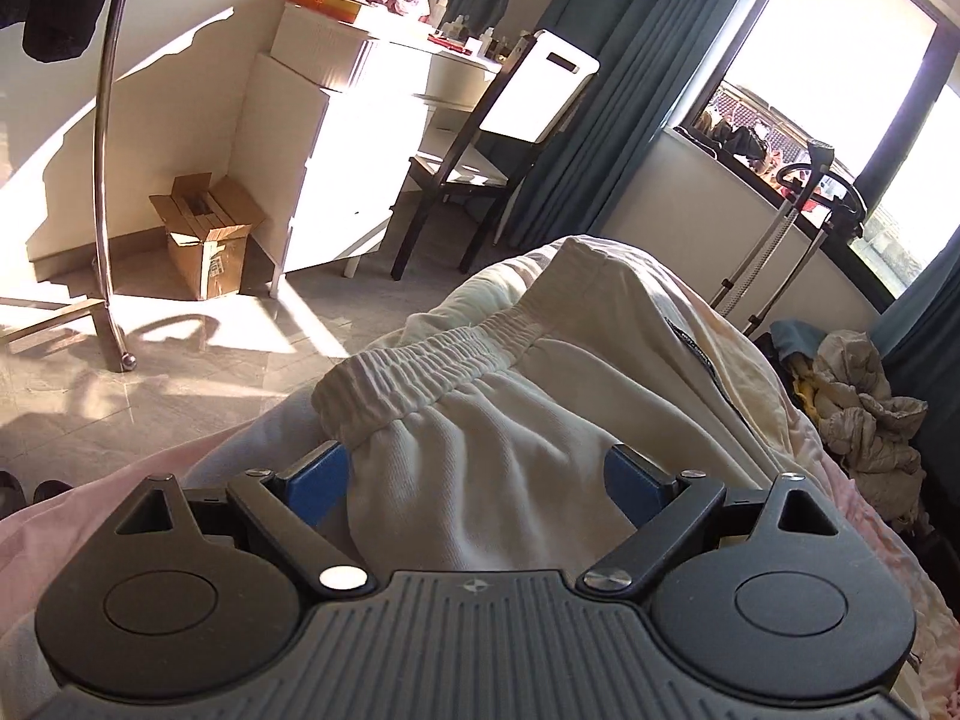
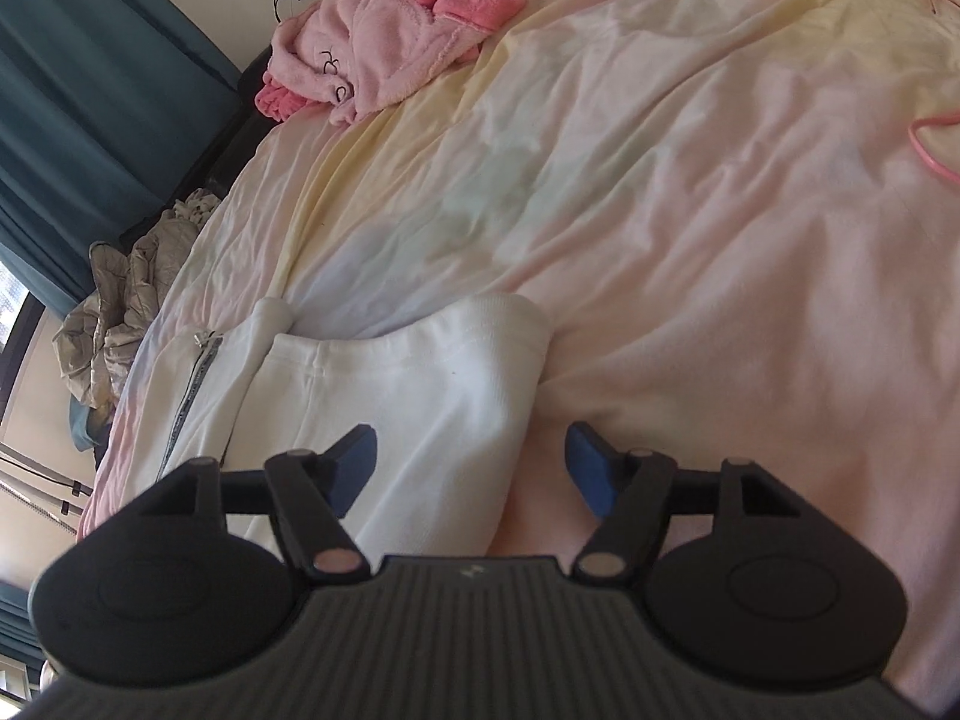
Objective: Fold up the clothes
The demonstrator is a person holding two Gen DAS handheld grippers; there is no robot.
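The white trousers (image 1: 480,420) lie at the near edge of the bed (image 2: 720,240), their elastic waistband (image 1: 420,348) toward the floor side. My left gripper (image 1: 477,477) stands wide over the bunched cloth just below that waistband; its blue pads do not press it. My right gripper (image 2: 471,468) is spread too, gripping nothing (the folded hem (image 2: 480,330) reaches ahead between the pads). Beside it lies a white zipped garment (image 2: 198,384). Beyond, the pastel sheet runs bare to the pink robe (image 2: 384,42) at the far edge.
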